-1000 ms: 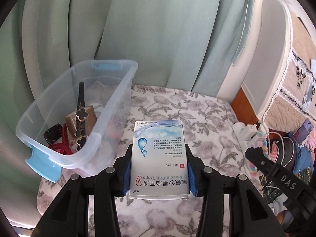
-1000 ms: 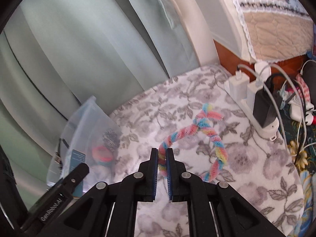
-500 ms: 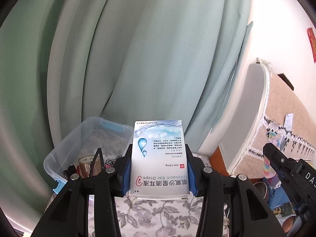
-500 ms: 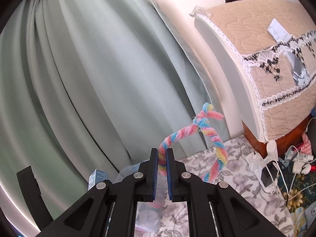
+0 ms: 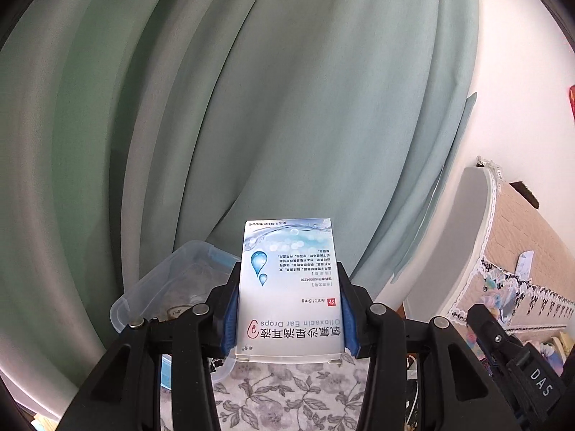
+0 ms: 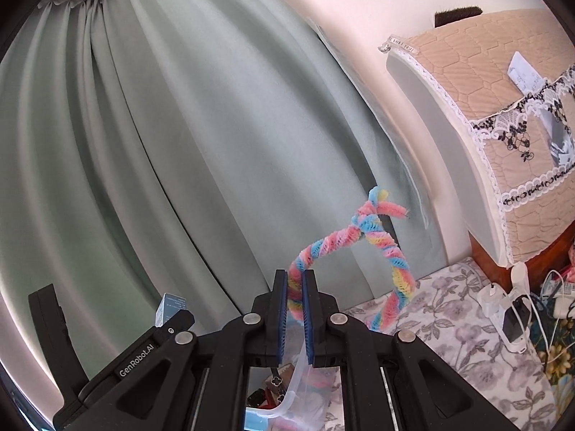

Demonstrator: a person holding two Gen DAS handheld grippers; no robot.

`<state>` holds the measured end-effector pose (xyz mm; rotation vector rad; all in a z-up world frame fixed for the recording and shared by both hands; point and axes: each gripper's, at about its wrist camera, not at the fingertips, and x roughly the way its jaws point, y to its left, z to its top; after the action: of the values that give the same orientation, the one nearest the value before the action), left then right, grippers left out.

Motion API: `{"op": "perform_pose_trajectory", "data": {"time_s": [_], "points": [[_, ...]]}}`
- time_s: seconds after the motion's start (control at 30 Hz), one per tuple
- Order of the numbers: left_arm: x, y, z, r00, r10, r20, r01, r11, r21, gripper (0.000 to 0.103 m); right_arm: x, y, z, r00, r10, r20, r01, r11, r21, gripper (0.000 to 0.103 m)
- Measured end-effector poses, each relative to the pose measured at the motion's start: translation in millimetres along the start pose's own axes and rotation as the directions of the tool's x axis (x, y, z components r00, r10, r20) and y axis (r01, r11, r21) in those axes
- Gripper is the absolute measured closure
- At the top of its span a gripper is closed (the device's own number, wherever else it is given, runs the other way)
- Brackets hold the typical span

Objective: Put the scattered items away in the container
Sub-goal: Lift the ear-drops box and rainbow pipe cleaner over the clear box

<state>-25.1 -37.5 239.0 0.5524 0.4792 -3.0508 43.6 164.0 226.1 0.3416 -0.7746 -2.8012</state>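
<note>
My left gripper [image 5: 288,287] is shut on a white-and-blue ear drops box [image 5: 289,287], held upright above the floral tabletop. The clear plastic container [image 5: 158,291] with blue handles lies below and to the left of it, with several small items inside. My right gripper [image 6: 294,287] is shut on a twisted pastel rainbow pipe-cleaner loop [image 6: 363,237], held up in the air. The container's rim [image 6: 287,398] shows directly beneath the right gripper. The left gripper and its box [image 6: 171,307] appear at lower left in the right wrist view.
Green curtains [image 5: 251,107] hang behind the table. A quilted beige cover [image 6: 503,107] drapes furniture at the right. A power strip with chargers and cables [image 6: 510,309] lies on the floral cloth [image 6: 449,323] at the right edge.
Both grippers have risen and tilted up from the tabletop, carrying the box and the pipe-cleaner loop. The container has dropped low in both views.
</note>
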Motion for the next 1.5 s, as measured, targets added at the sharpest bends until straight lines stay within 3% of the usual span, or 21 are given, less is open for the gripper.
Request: {"op": "perform_pose_trajectory", "data": {"time_s": [0.13, 0.37, 0.77, 1.1, 1.5], "points": [[3.9, 7.8, -8.6, 1.000, 0.002, -0.016, -0.002, 1.000, 0.006, 0.056, 7.6, -3.1, -13.5, 0.998, -0.018, -0.058, 0.019, 1.000, 0.010, 0.094], [18.3, 29.8, -15.5, 0.999, 0.016, -0.039, -0.017, 1.000, -0.020, 0.056, 16.9, 1.1, -25.0, 0.996, -0.034, -0.088, 0.032, 0.999, -0.019, 0.094], [48.9, 95.4, -20.2, 0.993, 0.085, -0.081, -0.095, 0.987, -0.128, 0.056, 63.2, 24.1, -60.0, 0.979, -0.010, -0.202, -0.010, 0.996, -0.094, 0.094], [74.5, 138.5, -32.3, 0.982, 0.134, -0.135, -0.158, 0.968, -0.193, 0.056, 100.6, 42.5, -91.1, 0.957, -0.004, -0.291, -0.042, 0.988, -0.152, 0.094], [114.6, 174.2, -46.5, 0.975, 0.126, -0.183, -0.167, 0.959, -0.230, 0.056, 147.6, 65.9, -126.8, 0.919, 0.016, -0.394, -0.112, 0.969, -0.221, 0.094]]}}
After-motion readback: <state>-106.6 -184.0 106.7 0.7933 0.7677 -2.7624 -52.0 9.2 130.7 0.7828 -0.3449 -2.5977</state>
